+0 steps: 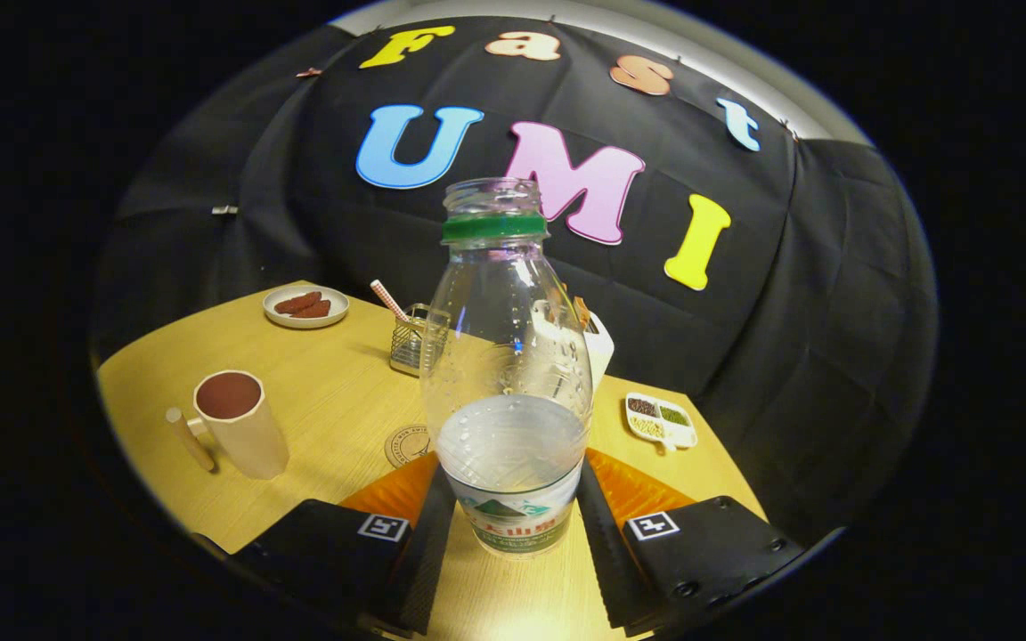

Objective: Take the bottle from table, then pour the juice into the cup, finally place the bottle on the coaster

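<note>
Cloth-walled booth, wooden table (335, 392)

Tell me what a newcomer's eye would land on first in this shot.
First, the clear uncapped bottle with a green neck ring, upright between the fingers of the hand-held gripper, which press on its lower sides. Next, the cream cup, dark brown inside, standing on the wooden table off to the left of the fingers. A round coaster peeks out just beside the bottle's left flank, between bottle and cup.

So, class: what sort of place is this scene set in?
Probably a staged test booth laid out as a snack table: black cloth wall, wooden table, plate of biscuits. The gripper holds a bottle.
</note>
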`<action>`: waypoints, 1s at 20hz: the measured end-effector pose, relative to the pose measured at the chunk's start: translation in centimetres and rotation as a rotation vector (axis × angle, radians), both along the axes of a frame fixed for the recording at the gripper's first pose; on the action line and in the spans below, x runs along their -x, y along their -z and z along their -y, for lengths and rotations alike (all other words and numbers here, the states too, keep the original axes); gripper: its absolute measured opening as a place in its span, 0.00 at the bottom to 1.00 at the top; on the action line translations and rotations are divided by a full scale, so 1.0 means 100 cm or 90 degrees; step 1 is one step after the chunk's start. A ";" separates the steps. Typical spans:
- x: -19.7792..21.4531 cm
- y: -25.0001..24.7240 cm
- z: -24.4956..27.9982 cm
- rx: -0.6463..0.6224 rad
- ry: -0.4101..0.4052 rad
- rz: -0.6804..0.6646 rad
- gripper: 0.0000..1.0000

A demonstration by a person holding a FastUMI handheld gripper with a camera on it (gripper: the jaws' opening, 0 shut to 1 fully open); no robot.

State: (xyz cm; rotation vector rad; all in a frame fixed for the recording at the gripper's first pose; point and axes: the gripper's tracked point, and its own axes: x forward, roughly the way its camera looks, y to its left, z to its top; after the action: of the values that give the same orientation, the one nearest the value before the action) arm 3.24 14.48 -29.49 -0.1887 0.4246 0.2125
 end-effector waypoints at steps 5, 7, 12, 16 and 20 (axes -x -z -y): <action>-0.002 -0.015 -0.036 0.162 -0.083 0.043 0.73; 0.002 -0.011 -0.051 0.201 -0.113 0.041 0.73; 0.000 0.000 -0.069 0.354 -0.180 0.057 0.74; 0.002 0.021 -0.078 0.436 -0.235 0.049 0.74; 0.005 0.035 -0.085 0.516 -0.289 0.052 0.73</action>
State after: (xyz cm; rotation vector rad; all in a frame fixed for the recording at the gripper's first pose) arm 2.73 23.01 -33.01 -1.0914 0.3631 0.4688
